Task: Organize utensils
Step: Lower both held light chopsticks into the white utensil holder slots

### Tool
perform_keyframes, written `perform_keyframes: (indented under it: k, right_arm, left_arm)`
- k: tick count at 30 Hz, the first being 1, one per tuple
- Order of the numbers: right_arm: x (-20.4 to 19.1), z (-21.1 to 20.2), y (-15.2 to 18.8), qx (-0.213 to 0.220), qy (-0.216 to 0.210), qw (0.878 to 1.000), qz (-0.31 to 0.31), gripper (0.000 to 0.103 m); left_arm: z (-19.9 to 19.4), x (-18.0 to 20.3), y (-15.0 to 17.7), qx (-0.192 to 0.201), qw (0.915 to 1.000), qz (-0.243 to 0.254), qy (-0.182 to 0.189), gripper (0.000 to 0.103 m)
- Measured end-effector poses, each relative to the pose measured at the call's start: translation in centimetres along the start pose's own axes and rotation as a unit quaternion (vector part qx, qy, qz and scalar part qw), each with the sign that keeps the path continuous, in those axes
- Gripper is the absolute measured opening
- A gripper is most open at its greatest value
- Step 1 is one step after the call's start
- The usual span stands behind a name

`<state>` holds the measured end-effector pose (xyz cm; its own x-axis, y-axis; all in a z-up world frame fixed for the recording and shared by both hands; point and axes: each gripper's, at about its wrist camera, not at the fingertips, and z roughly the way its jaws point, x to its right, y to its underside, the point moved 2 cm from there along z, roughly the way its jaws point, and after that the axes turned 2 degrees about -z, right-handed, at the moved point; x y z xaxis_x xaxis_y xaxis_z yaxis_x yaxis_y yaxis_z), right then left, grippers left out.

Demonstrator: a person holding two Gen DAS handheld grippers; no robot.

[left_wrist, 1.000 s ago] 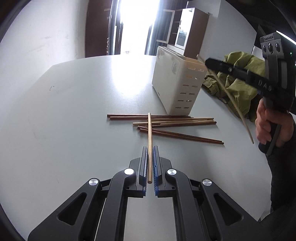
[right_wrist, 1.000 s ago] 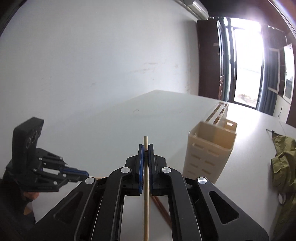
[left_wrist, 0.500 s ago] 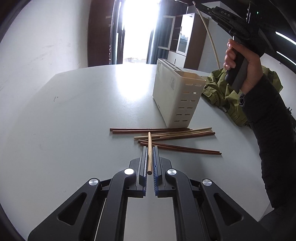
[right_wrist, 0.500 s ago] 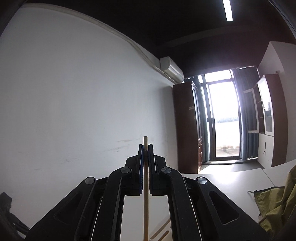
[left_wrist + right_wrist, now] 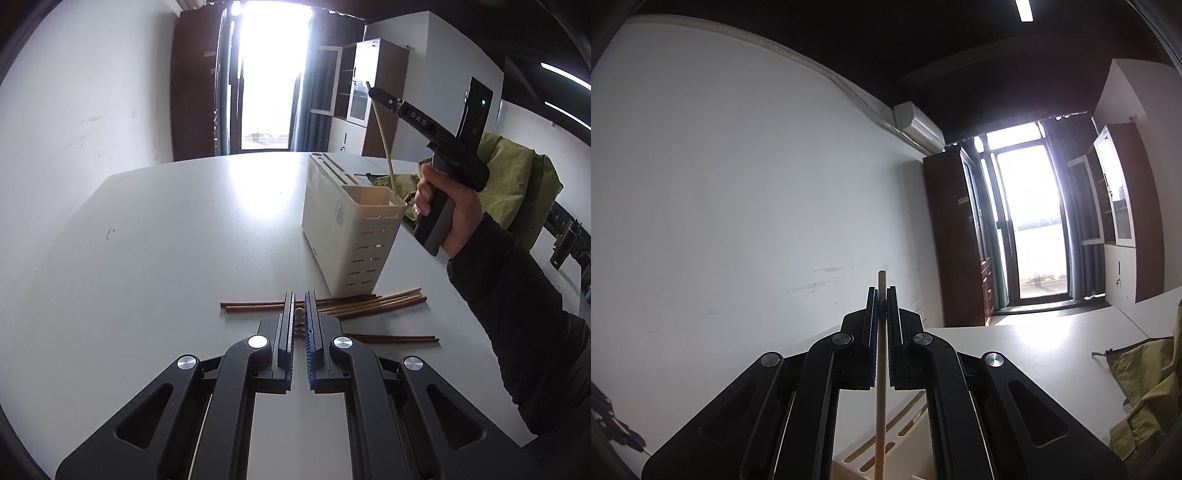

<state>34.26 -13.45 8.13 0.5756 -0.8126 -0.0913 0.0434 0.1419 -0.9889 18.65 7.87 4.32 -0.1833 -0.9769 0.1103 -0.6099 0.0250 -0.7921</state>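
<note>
**Chopstick tip at the holder's mouth**

The pale chopstick (image 5: pixel 384 142) stands nearly upright, its long axis running from the right gripper (image 5: pixel 373 92) at the top down to the open end compartment of the cream utensil holder (image 5: pixel 354 236), where its lower tip sits at or just inside the far rim. The right gripper is clamped on its upper end, so the holder lies straight below along the stick; the move that follows looks like a plain lowering and release. The left gripper (image 5: pixel 299 306) is closed on a second light chopstick (image 5: pixel 298 315), seen end-on between its blue pads, over the loose chopsticks (image 5: pixel 369 304) lying crosswise on the white table (image 5: pixel 166 240) just in front of the holder. The right hand (image 5: pixel 448 206) is the nearer to the holder. "DAS" reads on the right gripper's arm
</note>
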Motion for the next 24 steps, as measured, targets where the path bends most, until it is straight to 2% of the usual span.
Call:
perform_keyframes:
  k: [8, 14, 19, 24]
  right_arm:
    - [-0.2, 0.0, 1.8, -0.009, -0.012, 1.0, 0.008, 0.005]
    - [0.9, 0.3, 2.0, -0.003, -0.02, 0.999, 0.025, 0.005]
    - [1.3, -0.3, 2.4, 0.002, -0.023, 0.999, 0.037, 0.005]
    - [1.2, -1.3, 2.8, 0.003, -0.025, 0.999, 0.042, 0.005]
  left_arm:
    - [-0.9, 1.9, -5.8, 0.047, 0.9984, 0.029, -0.002, 0.005]
    - [-2.4, 3.8, -11.6, 0.093, 0.9945, 0.049, 0.0, 0.005]
    - [-3.5, 6.3, -16.1, 0.128, 0.989, 0.066, 0.032, 0.005]
    - [-2.5, 8.6, -18.8, 0.14, 0.9855, 0.079, 0.054, 0.005]
